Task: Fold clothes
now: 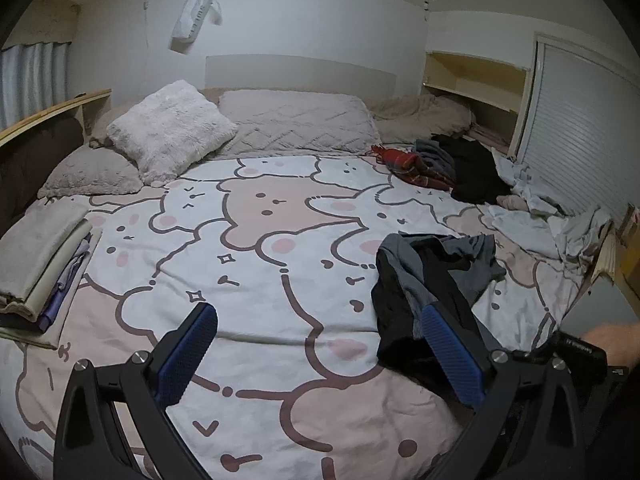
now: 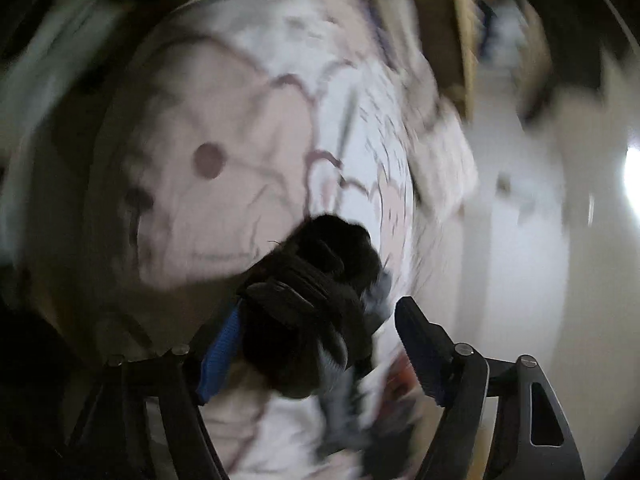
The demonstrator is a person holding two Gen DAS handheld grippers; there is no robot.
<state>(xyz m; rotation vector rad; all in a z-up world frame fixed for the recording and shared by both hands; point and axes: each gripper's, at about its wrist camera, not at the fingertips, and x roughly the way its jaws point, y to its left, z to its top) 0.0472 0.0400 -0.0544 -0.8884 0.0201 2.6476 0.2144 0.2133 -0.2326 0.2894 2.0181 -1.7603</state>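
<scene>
A dark grey and black garment (image 1: pixel 404 276) lies crumpled on the bear-print duvet (image 1: pixel 260 280), right of centre. My left gripper (image 1: pixel 318 310) hovers low over the bed, jaws wide open. Its right finger (image 1: pixel 448 356) overlaps the garment's near edge and its left finger (image 1: pixel 188 356) is over bare duvet. The right wrist view is heavily blurred. There a bunched black garment (image 2: pixel 320 260) sits between the fingers of my right gripper (image 2: pixel 320 304), against the left blue pad (image 2: pixel 220 352). The right finger (image 2: pixel 416 344) stands apart from the cloth.
A stack of folded clothes (image 1: pixel 44 264) rests at the bed's left edge. Unfolded red, grey and black clothes (image 1: pixel 440 164) and pale blue ones (image 1: pixel 532 216) are heaped at the back right. Pillows (image 1: pixel 172 128) line the headboard. A person's hand (image 1: pixel 612 344) shows at lower right.
</scene>
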